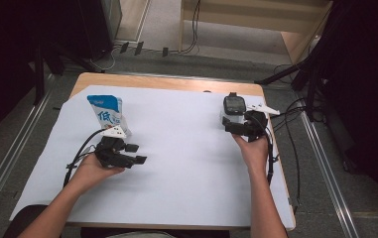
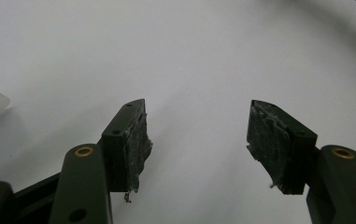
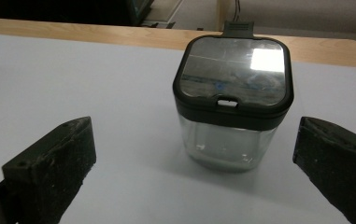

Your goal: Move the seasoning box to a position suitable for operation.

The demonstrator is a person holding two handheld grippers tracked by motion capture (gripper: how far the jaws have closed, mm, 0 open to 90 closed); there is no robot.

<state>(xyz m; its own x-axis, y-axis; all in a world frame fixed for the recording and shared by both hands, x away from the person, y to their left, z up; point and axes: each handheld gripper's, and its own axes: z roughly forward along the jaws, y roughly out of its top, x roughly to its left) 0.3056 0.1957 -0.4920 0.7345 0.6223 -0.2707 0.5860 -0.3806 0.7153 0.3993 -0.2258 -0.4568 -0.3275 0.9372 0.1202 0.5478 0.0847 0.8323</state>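
— Wooden surface [image 1: 176, 82] under a white sheet [image 1: 186, 163], grey floor and trailing cables beyond. Nearest the camera?

— Two forearms in from the bottom edge. Left gripper [image 1: 133, 153] low over the sheet, jaws parted on nothing but white paper. Right gripper [image 3: 194, 163] spread wide, pads clear of everything.

— And between those right jaws?

— Squarish clear jar [image 3: 231, 135] just ahead, standing upright on the sheet, untouched. Dark lid [image 3: 234, 70] snapped on top, glossy and reflecting light, small tab at its front edge. Looks empty through the walls, though hard to be sure.

— Placed where on the surface?

— Far right side, close to the back edge.

— Anything else out there?

— Blue and white carton [image 1: 108, 114] at far left, standing just behind the left gripper, top pinched. Contents hidden.
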